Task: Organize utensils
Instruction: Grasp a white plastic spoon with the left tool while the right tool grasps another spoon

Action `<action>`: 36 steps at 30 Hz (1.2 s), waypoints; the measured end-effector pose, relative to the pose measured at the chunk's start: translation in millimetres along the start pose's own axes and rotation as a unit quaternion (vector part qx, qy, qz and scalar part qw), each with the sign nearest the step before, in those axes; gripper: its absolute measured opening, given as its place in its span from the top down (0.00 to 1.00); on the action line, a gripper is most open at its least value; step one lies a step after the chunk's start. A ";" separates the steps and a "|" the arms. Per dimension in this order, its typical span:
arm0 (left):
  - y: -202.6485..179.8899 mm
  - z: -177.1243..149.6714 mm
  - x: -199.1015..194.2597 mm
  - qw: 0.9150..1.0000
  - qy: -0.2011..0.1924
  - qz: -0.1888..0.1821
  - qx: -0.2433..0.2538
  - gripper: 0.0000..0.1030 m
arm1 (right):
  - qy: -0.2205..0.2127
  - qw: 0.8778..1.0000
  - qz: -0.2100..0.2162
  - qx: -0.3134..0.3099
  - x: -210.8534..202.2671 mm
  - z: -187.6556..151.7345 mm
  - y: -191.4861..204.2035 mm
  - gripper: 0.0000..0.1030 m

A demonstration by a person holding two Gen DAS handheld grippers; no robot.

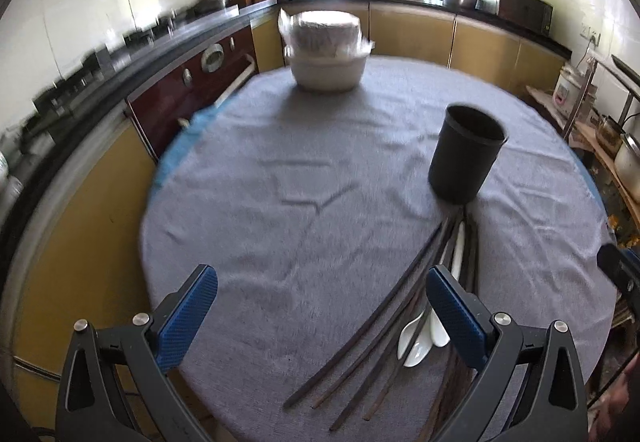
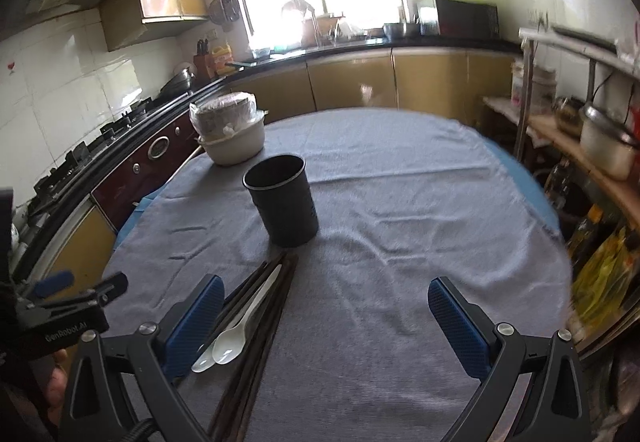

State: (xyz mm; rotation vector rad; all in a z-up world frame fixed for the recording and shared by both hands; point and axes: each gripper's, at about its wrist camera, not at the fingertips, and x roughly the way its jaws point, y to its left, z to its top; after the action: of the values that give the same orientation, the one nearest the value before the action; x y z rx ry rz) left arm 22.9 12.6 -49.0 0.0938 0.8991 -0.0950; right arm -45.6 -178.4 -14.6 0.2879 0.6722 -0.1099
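Note:
A black cylindrical utensil holder (image 1: 466, 151) stands upright and empty on the grey tablecloth (image 1: 300, 181); it also shows in the right wrist view (image 2: 282, 199). Several dark chopsticks (image 1: 384, 316) fan out on the cloth in front of it, with white plastic spoons (image 1: 418, 340) lying among them; the chopsticks (image 2: 268, 318) and spoons (image 2: 232, 340) show in the right wrist view too. My left gripper (image 1: 320, 310) is open and empty, left of the pile. My right gripper (image 2: 326, 318) is open and empty, right of the pile.
A white bowl stack wrapped in plastic (image 1: 326, 49) sits at the table's far side, also in the right wrist view (image 2: 232, 131). Kitchen counters and an oven (image 1: 192, 81) run along the left. A cluttered shelf (image 2: 592, 145) stands at the right.

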 end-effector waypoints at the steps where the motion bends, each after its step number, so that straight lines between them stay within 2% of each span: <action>1: 2.8 -0.8 7.9 1.000 0.012 -0.003 0.000 0.00 | 0.000 1.000 -0.002 -0.005 6.4 0.1 -2.0 0.04; 6: 8.6 -4.5 31.6 0.999 0.033 -0.019 0.007 0.02 | 0.057 0.997 0.035 0.034 48.0 1.4 -5.7 0.24; 7: 9.7 -4.9 33.8 0.999 0.036 -0.023 0.008 0.09 | 0.071 0.996 0.045 0.037 59.1 1.6 -2.8 0.27; 8: 10.3 -5.3 37.1 0.999 0.040 -0.027 0.011 0.19 | 0.085 0.994 0.056 0.042 68.2 1.4 -0.3 0.36; 11: 11.9 -8.2 49.0 0.997 0.062 -0.039 0.022 0.38 | 0.127 0.986 0.090 0.059 98.5 0.1 10.6 0.51; 13: 15.2 -11.9 55.2 0.995 0.076 -0.055 0.020 0.43 | 0.142 0.983 0.099 0.061 112.4 -1.8 20.6 0.55; 15: 16.7 -14.9 56.1 0.994 0.080 -0.065 0.022 0.47 | 0.159 0.980 0.106 0.061 119.9 -6.8 26.6 0.64; 17: 17.8 -17.8 58.4 0.994 0.081 -0.069 0.029 0.53 | 0.165 0.976 0.127 0.061 120.2 -9.7 31.6 0.64; 20: 18.5 -21.4 65.3 0.992 0.092 -0.076 0.032 0.56 | 0.170 0.973 0.144 0.058 123.0 -11.0 40.9 0.67; 23: 17.5 -25.4 72.3 0.990 0.103 -0.088 0.032 0.60 | 0.190 0.967 0.157 0.070 134.1 -14.6 44.8 0.74; 32: 13.7 -31.6 82.7 0.986 0.121 -0.103 0.048 0.61 | 0.224 0.966 0.099 0.078 149.5 -27.1 34.3 0.86; 36: 5.5 -28.7 88.6 0.986 0.116 -0.098 0.065 0.61 | 0.228 0.964 0.103 0.093 151.4 -24.6 27.6 0.84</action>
State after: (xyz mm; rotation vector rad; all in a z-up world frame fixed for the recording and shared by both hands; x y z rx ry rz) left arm 56.1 17.8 -136.1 0.1396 1.1343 -0.3307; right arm 62.8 -145.8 -121.7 0.5718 1.0872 0.0973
